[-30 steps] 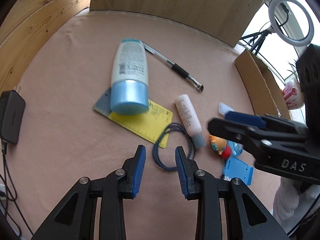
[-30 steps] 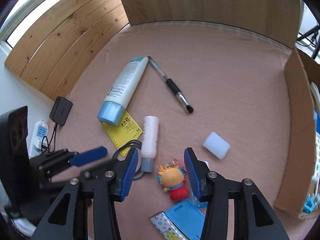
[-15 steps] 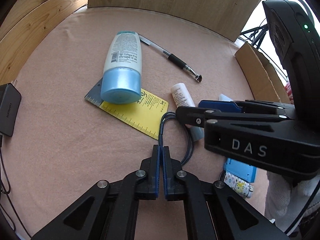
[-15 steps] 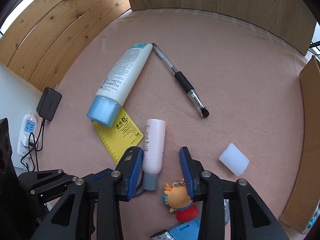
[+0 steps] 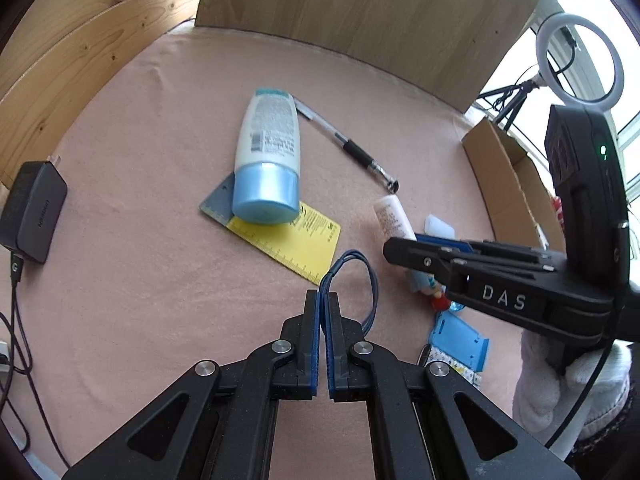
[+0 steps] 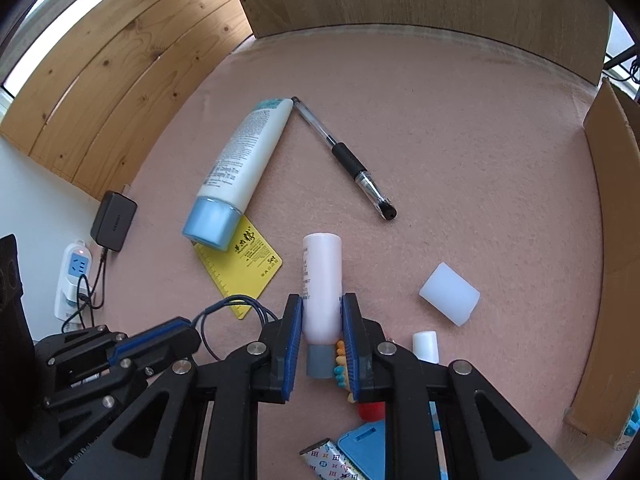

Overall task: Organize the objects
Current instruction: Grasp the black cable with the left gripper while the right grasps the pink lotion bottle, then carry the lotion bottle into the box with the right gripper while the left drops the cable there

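With the left gripper [image 5: 323,300] pinching the blue cord loop [image 5: 360,276] beside the yellow ruler [image 5: 296,240] and the right gripper [image 6: 321,312] clamping the pink bottle [image 6: 322,276] on the mat, either could slip loose when lifted.

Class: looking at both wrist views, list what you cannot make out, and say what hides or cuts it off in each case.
- Toy: right wrist view, mostly behind the right gripper and the pink bottle.
- Cardboard box contents: both views, cut off by the frame edge.
- Yellow ruler print: left wrist view, too small, partly under the white tube.
- Blue cord: partly hidden by the left gripper.
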Available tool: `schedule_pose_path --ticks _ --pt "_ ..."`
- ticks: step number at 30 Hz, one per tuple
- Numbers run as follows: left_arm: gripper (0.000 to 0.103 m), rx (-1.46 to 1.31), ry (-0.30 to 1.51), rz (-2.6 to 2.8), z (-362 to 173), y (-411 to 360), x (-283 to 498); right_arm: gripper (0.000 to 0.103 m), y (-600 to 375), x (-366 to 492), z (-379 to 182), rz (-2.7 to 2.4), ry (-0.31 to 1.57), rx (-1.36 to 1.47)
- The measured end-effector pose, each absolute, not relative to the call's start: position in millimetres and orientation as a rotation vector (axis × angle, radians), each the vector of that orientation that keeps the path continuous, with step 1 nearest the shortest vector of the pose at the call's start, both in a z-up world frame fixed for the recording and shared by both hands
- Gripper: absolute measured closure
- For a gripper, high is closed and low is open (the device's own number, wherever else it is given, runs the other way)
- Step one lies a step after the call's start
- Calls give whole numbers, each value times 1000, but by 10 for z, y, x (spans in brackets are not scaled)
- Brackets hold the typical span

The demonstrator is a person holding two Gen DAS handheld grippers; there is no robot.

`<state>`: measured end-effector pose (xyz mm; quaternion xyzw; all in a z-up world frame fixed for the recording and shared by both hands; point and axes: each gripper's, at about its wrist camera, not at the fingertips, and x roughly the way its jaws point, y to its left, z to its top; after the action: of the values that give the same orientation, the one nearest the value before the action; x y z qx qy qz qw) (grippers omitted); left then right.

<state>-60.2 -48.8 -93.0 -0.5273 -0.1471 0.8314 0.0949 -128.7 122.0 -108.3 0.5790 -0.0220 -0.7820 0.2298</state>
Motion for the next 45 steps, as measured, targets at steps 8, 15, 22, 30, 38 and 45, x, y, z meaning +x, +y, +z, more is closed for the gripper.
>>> schedule_pose_path --ticks 8,15,22,30,38,45 --pt "101 -1459 -437 2502 -569 -516 -756 85 1525 -1261 -786 -2226 -209 1532" --pt "101 -1359 -401 2483 -235 -297 -978 85 2039 -1164 -499 -2331 -292 1471" --pt "101 -1287 -361 2418 -41 218 -1245 85 2680 -1139 -380 -2450 -408 1459" --pt "101 -1234 -344 2348 75 916 -1664 85 3397 -1227 -319 -2576 -502 1468" --pt "101 -1225 -301 2306 9 1640 -2143 85 3701 -1249 -375 -2604 -549 1478" --pt "101 -1267 -265 2290 -199 2095 -2425 85 3863 -1266 -526 -2585 -599 1515"
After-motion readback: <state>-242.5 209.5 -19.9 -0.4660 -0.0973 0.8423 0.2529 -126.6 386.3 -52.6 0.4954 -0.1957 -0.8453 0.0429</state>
